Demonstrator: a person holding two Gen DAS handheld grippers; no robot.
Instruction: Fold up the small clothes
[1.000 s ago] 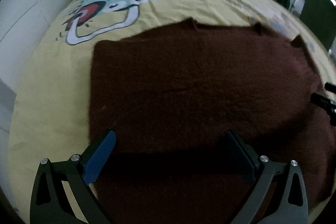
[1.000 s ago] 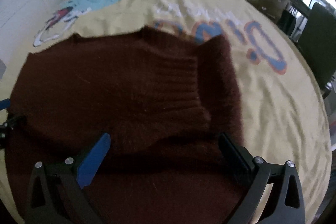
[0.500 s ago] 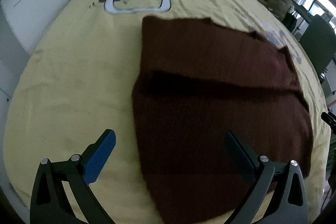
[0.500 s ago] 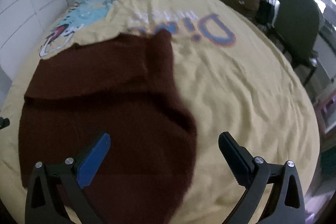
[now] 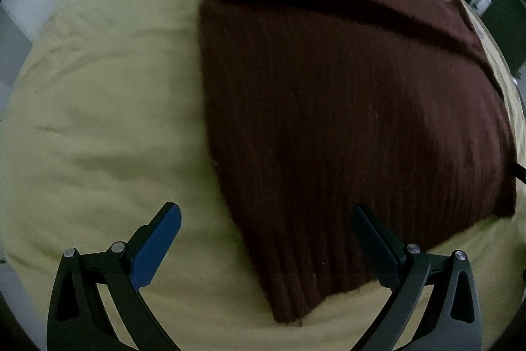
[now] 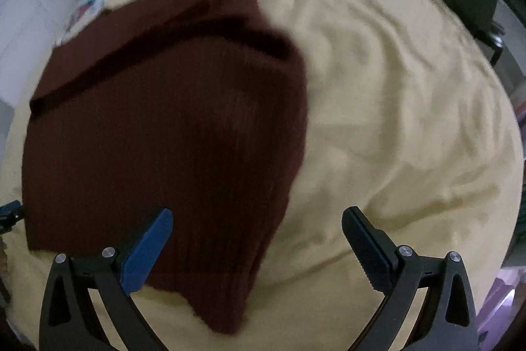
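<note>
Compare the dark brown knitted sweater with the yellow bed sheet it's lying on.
The dark brown knitted sweater is ribbed, plain coloured and folded over on itself; the yellow bed sheet is smooth and spread out, with creases. The sweater covers only part of the bed; the sheet reaches past it on all sides and carries printed artwork at its far end. Both lie flat.

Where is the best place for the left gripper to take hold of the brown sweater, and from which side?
Probably the near corner of the sweater, approached from the bare yellow sheet side. That corner comes to a point with free edges lying flat, and it sits between the open left gripper fingers, so one finger could slide under.
</note>
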